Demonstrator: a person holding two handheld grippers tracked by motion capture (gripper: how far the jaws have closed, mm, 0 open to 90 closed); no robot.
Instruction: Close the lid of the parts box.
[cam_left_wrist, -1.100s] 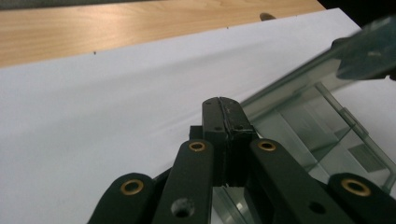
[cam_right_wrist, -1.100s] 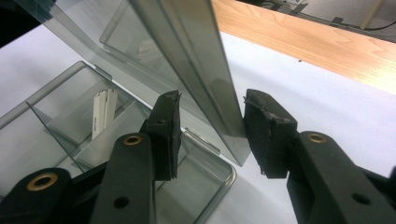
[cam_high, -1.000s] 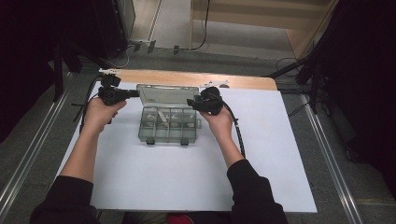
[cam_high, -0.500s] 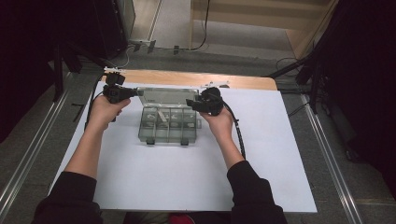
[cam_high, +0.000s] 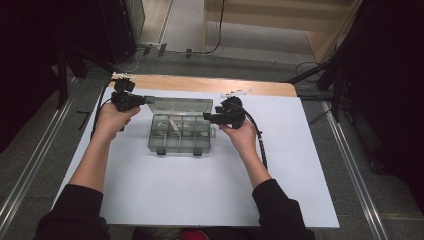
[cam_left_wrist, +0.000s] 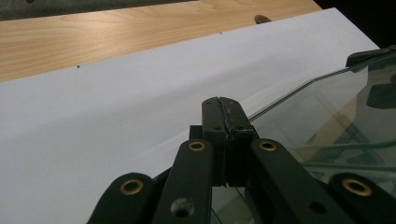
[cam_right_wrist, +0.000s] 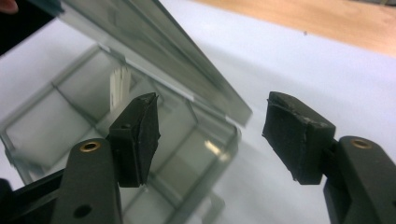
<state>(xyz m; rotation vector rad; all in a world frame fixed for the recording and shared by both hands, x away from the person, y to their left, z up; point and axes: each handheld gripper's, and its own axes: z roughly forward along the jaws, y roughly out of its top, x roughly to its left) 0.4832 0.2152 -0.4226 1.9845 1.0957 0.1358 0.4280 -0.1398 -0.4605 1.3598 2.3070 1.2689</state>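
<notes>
The clear box is lying sideways across the white tabletop, lid up. Left tongs are pinching the lid's corner. Right tongs are gaping wide, holding nothing.

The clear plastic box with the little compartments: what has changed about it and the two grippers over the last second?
The left gripper, shut on the lid, has swung it further up and back. The right gripper stays open at the right end of the compartment box, which has not shifted on the white sheet.
</notes>
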